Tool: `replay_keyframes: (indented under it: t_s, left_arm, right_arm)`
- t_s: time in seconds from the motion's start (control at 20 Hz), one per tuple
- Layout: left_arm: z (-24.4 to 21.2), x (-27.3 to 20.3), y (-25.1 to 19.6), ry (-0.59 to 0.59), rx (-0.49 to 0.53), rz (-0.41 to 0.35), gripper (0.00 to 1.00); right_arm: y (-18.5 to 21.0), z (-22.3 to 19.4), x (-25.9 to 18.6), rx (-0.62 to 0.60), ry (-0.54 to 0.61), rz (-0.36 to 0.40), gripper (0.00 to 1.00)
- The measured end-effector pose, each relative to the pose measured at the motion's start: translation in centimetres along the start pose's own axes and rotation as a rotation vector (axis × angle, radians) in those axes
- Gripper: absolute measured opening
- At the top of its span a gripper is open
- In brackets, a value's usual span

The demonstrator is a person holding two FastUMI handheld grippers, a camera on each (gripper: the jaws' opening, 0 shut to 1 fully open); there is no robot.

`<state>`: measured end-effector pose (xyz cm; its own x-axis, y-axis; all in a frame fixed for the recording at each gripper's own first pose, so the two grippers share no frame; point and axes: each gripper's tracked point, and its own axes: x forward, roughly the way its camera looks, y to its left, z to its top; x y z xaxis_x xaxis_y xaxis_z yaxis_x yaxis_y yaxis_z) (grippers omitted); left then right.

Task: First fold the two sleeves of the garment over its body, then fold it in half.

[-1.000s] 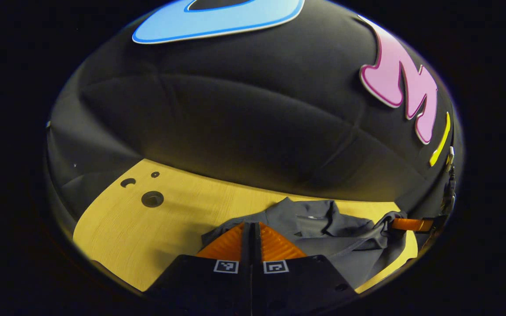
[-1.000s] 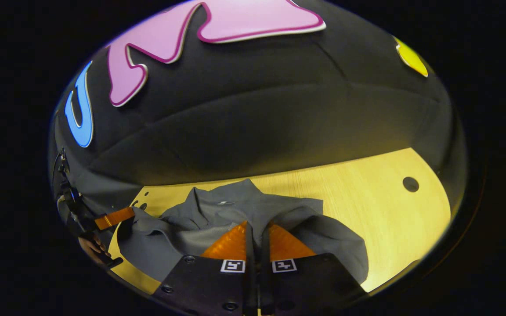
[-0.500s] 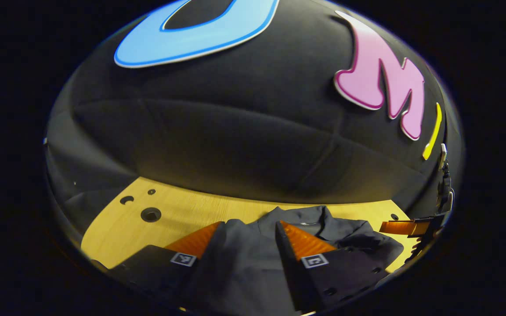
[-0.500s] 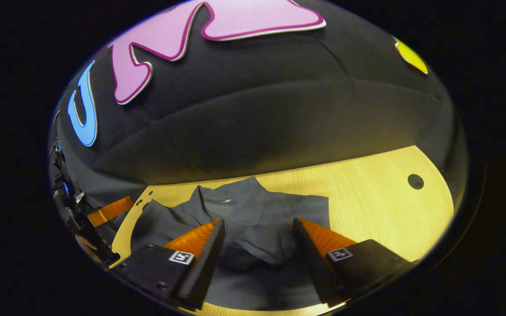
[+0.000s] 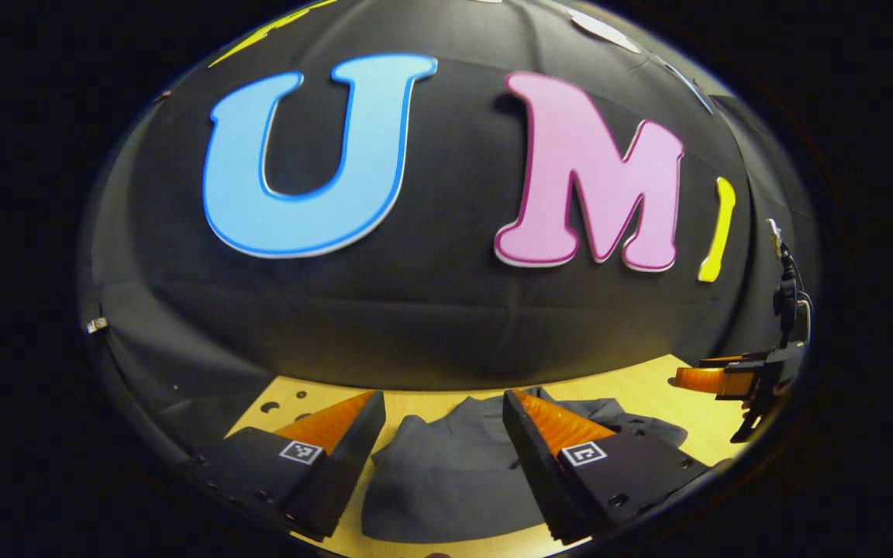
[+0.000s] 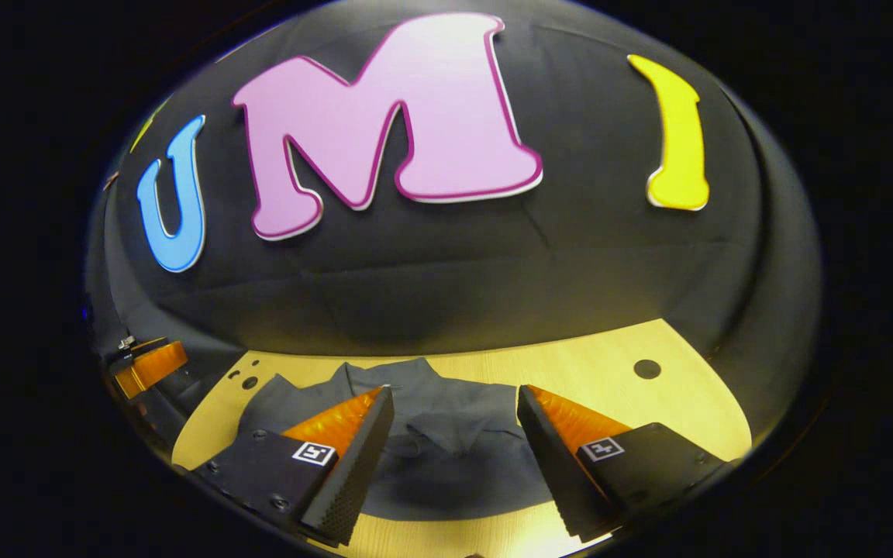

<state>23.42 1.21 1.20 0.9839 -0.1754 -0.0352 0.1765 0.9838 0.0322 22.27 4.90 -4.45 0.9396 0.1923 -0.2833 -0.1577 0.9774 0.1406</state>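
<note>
The grey polo shirt (image 6: 446,442) lies folded into a compact bundle on the wooden table (image 6: 617,349), so the sleeve folds and the halving look done; little seems left but withdrawing. The left gripper (image 5: 439,434) and the right gripper (image 6: 454,434) both stand with jaws apart, holding nothing. A second ago both were clamped on the cloth; since then they have released and lifted.

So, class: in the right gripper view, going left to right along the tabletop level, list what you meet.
The other gripper at the left edge → small dark holes in the pale wooden table → the folded grey garment → a round dark hole.
</note>
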Motion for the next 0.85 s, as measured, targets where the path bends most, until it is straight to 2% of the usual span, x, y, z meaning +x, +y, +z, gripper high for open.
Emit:
replay_keyframes:
  t_s: [0.1,0.2,0.3,0.4,0.55,0.7,0.85]
  left_arm:
    - [1.3,-3.2,-1.2,-0.043,-0.023,-0.04,0.96]
    - [2.2,-6.7,-1.2,-0.075,-0.044,-0.041,0.96]
    - [2.5,-10.2,-1.0,-0.088,-0.048,-0.024,0.96]
    - [2.9,-13.7,0.0,-0.127,-0.047,0.029,0.96]
    - [2.5,-19.0,0.3,-0.157,-0.068,0.063,0.96]
    - [1.7,-22.6,0.6,-0.147,-0.106,0.064,0.96]
    - [-0.3,-25.6,1.0,-0.124,-0.097,0.078,0.96]
  right_arm:
    - [0.4,0.3,-3.3,0.022,0.008,0.001,0.99]
    - [0.4,0.6,-6.4,0.024,-0.023,-0.017,0.99]
    - [0.0,0.3,-9.9,0.001,-0.049,-0.06,0.98]
    - [0.0,-0.3,-13.0,0.002,-0.07,-0.096,0.98]
    - [0.9,-1.8,-17.2,0.036,-0.068,-0.109,0.99]
    - [1.4,-3.8,-20.7,0.042,-0.071,-0.122,0.98]
    - [2.4,-5.7,-23.7,0.047,-0.06,-0.12,0.99]
